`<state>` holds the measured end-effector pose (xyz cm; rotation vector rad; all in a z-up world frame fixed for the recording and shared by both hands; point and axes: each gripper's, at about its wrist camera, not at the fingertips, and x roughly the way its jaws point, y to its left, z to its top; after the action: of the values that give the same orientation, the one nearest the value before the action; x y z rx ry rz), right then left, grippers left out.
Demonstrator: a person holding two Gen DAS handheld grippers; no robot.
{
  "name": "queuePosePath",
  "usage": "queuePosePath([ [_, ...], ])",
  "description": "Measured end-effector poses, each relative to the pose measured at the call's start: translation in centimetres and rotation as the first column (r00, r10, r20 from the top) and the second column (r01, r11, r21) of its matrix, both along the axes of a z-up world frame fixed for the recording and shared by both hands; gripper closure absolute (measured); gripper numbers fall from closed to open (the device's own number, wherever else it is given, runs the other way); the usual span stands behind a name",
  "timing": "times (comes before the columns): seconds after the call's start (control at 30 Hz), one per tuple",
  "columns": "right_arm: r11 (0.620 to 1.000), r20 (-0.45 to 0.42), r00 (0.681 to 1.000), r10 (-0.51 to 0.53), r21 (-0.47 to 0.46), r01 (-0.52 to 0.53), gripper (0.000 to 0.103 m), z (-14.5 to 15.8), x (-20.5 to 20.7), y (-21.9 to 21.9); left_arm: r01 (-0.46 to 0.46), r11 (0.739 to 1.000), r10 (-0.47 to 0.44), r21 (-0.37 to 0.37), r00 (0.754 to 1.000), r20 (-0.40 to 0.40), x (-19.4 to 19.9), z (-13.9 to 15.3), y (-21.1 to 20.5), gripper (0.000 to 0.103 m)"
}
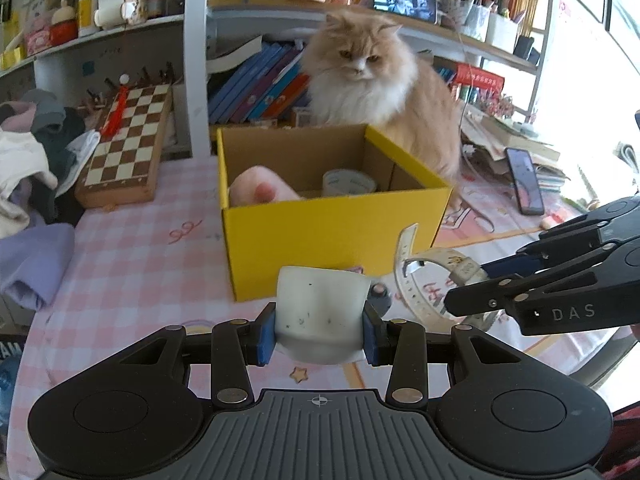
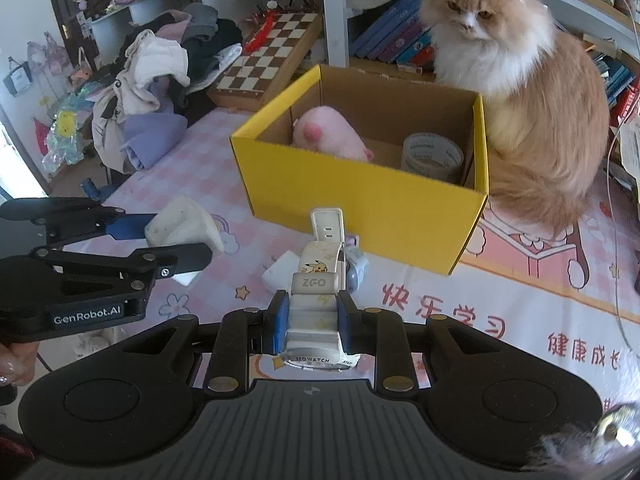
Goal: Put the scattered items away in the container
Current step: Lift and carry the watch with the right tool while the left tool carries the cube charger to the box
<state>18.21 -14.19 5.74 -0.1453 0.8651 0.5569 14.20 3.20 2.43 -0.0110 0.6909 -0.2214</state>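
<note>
Left wrist view. My left claw pinches a white soft block between its blue pads, held in front of the yellow box. The box stands on the pink checked bench and already holds a pink plush and a tape roll. A cat sits behind it. Lettering "DAS" on the right claw, which grips a white watch.

Right wrist view. My right claw is pressed on the watch; strap reads "ZGO", case "ZGO WATCH". Left claw marked "GenRobot.AI". The bench cloth carries red Chinese print.

Step, as I judge: both items gripped, carry stage. Next: bring each over the box rim and release, minding the cat.
</note>
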Motion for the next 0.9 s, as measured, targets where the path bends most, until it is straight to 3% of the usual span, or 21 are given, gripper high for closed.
queuePosePath([
  [0.4, 0.999, 0.098, 0.994, 0.045, 0.025, -0.048, 0.079, 3.7, 2.2, -0.5, 0.017, 1.0, -0.016, -0.006, 0.997, 0.073, 2.3, 2.7, -0.8, 0.064],
  [0.9, 0.987, 0.274, 0.95, 0.151, 0.003, -0.158, 0.079, 8.8, 8.4, -0.7, 0.016, 0.998, -0.026, 0.057, 0.985, 0.17, 7.5, 6.6, -1.8, 0.066],
])
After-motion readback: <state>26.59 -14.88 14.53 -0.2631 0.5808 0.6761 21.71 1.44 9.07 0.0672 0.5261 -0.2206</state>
